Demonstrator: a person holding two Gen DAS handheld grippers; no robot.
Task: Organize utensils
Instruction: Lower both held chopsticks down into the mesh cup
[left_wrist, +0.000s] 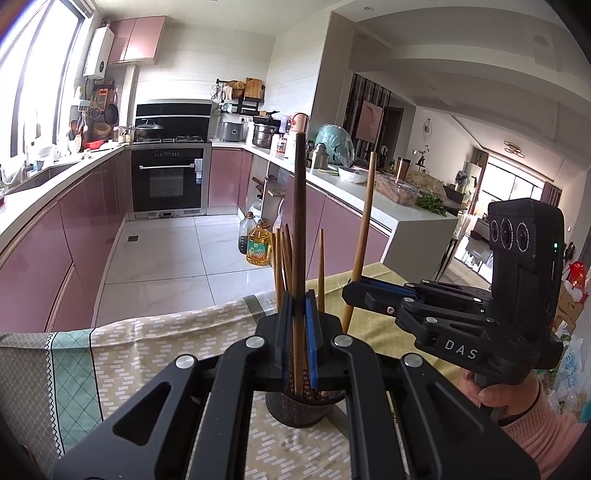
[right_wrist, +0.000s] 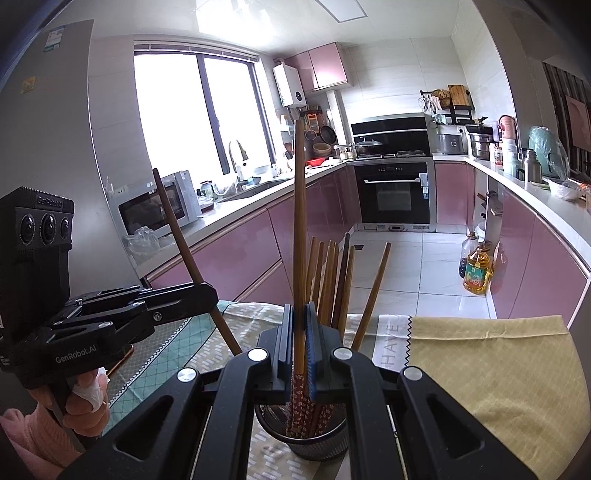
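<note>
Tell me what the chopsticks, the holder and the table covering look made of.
Chopsticks: apparently wood or bamboo, brown and matte, some with red flower-patterned ends. Holder: probably dark metal mesh, judging by its fine perforated wall. Table covering: woven fabric, yellow checked cloth with a stitched hem, lying over a printed tablecloth.

Upright chopsticks (right_wrist: 334, 280) crowd the mesh utensil holder (right_wrist: 317, 439), blocking its mouth from above. The left gripper (left_wrist: 300, 332) and right gripper (right_wrist: 299, 343) both hang over the holder, each clamped on a chopstick and close beside the other. To the holder's right, the yellow cloth (right_wrist: 491, 369) lies bare and open.
</note>
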